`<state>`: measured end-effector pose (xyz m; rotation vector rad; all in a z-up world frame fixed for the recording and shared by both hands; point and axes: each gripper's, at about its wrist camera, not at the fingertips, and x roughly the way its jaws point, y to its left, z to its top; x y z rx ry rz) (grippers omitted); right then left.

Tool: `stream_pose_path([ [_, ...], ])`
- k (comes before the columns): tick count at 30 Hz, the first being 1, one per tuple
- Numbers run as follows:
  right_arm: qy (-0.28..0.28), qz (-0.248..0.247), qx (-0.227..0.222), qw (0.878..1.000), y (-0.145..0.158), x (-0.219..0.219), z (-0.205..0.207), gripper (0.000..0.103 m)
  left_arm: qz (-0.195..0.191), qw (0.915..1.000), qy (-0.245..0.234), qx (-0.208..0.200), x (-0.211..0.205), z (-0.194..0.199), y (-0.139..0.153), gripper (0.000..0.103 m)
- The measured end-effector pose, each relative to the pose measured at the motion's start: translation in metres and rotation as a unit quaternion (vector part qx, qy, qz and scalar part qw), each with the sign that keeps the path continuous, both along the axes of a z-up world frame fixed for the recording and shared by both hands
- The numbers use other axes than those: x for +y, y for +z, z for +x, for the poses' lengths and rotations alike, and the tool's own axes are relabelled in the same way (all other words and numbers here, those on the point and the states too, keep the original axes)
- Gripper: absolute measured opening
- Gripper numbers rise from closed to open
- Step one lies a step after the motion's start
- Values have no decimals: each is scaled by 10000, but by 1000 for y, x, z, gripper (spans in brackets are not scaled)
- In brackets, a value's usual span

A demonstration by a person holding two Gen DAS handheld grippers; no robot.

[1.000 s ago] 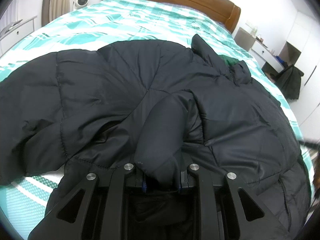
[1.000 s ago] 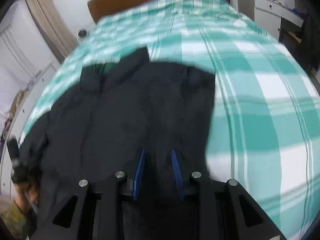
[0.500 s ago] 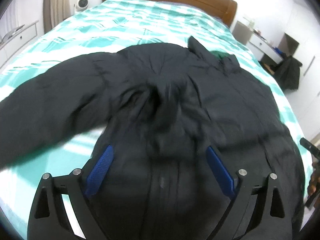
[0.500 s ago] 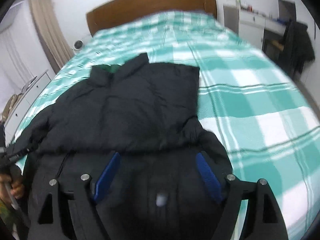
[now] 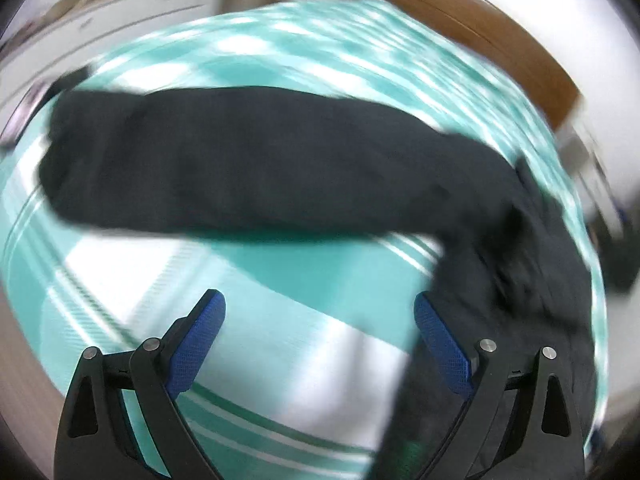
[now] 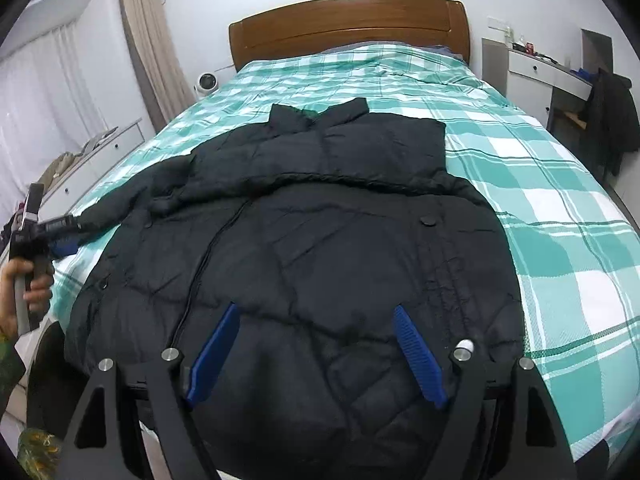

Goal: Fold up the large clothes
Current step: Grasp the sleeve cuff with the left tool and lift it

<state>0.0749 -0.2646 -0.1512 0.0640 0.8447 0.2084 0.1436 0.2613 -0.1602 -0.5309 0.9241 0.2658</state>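
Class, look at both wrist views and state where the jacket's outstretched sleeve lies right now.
The sleeve stretches across the green checked bedspread in the left wrist view; in the right wrist view it runs out from the black jacket toward the left gripper.

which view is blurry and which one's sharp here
Left wrist view: heavy motion blur smears the black jacket sleeve and the checked bedspread. Right wrist view: sharp and evenly lit, with fisheye bending at the edges.
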Motion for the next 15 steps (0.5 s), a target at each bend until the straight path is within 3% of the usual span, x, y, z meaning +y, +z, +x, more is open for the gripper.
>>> stream_pose_path([
  [4, 31, 140, -85, 9999, 7, 7, -5, 81, -639, 9896, 1287, 105, 61, -7, -21, 96],
  [8, 166, 119, -48, 9998, 4, 21, -9, 81, -1165, 9695, 2112, -428, 110, -6, -29, 96],
  [12, 335, 149, 58, 9993, -1, 35, -14, 81, -1261, 9537, 2691, -475, 139, 3, -38, 97],
  [15, 483, 135, 83, 9987, -4, 45, -20, 81, -1056, 9517, 2852, -415, 141, 9, -34, 91],
])
